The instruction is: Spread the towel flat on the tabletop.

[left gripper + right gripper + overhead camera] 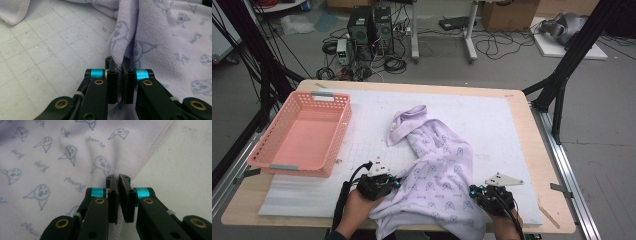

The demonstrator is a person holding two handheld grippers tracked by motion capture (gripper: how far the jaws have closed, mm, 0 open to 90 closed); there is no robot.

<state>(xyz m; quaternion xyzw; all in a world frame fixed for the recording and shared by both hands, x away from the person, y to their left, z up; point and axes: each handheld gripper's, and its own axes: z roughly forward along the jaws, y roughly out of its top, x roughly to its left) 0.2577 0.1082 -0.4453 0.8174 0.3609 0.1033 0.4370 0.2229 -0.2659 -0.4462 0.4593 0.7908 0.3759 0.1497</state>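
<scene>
Both grippers sit at the near table edge, one on each lower side of the lilac towel [438, 172]. Left gripper [398, 183]: jaws pinched together on a raised fold of the towel's left edge, cloth visibly caught between the pads in the left gripper view [119, 65]. Right gripper [472, 190]: jaws clamped on the towel's right hem, pink stitched edge running straight into the pads in the right gripper view [119, 180]. No gap worth mentioning on either one, just fabric thickness. Person's hands come in from the bottom edge behind each gripper, cables trailing.

Towel lies crumpled on the white gridded mat [492, 115], near part spread wide between the grippers and hanging slightly over the front edge, far part narrowing to a twisted end pointing toward the mat's middle. Small cartoon-face print all over it.

Pink plastic basket [339, 130] sits on the left of the mat, well apart from the towel
</scene>
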